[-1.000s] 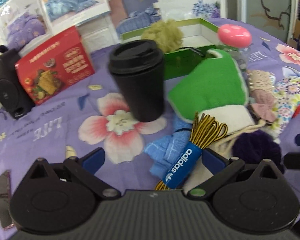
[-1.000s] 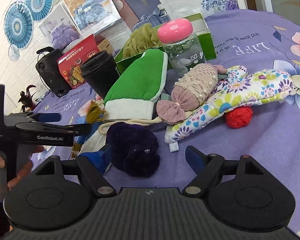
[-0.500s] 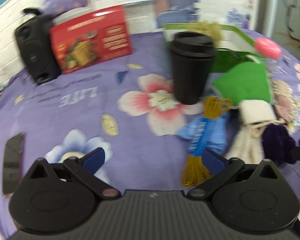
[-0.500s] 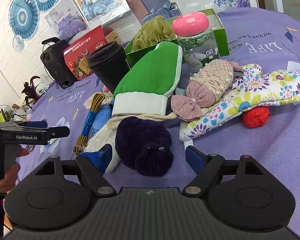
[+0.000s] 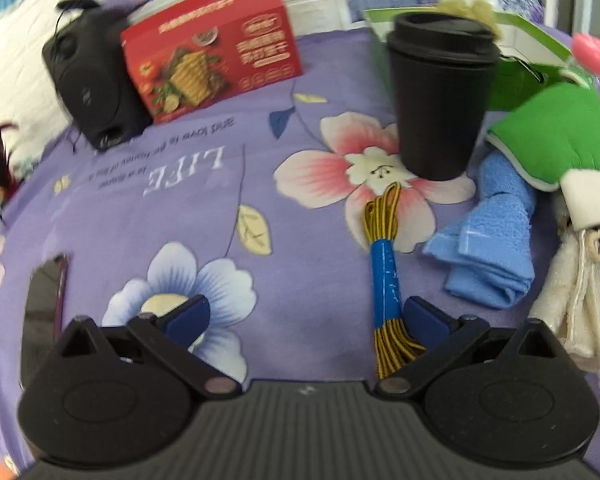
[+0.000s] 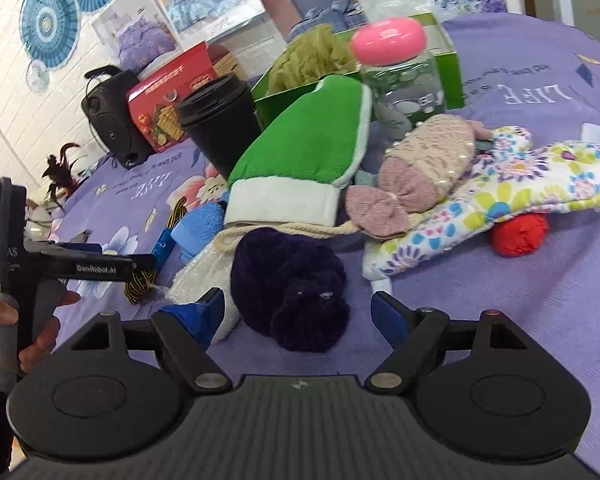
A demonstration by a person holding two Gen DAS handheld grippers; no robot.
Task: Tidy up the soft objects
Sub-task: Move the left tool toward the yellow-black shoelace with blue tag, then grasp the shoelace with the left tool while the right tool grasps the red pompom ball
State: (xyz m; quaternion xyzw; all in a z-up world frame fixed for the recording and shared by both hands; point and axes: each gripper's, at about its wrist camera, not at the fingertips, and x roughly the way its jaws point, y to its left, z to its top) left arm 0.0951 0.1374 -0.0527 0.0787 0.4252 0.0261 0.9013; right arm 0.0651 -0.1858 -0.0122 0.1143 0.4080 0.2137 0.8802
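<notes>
My left gripper (image 5: 306, 316) is open and low over the purple floral tablecloth. A yellow-black shoelace bundle with a blue band (image 5: 384, 280) lies just inside its right finger. Beside it are a folded blue towel (image 5: 496, 248), a green mitt (image 5: 556, 136) and a cream cloth (image 5: 576, 288). My right gripper (image 6: 296, 312) is open, with a dark purple scrunchie (image 6: 292, 284) between its fingertips, untouched. Behind it lie the green mitt (image 6: 308, 148), a pink knit piece with a bow (image 6: 424, 164), a floral oven mitt (image 6: 520, 188) and a red ball (image 6: 520, 232).
A black lidded cup (image 5: 440, 100) stands by the pile, with a green box (image 6: 448, 68) holding an olive pouf (image 6: 312, 56) behind it. A pink-lidded jar (image 6: 400, 68), a red carton (image 5: 212, 68), a black speaker (image 5: 96, 88) and a phone (image 5: 44, 300) are also on the table.
My left gripper has pulled back and swung left, away from the pile; the laces now lie beside the blue towel rather than over it. My right gripper has edged closer around the scrunchie.
</notes>
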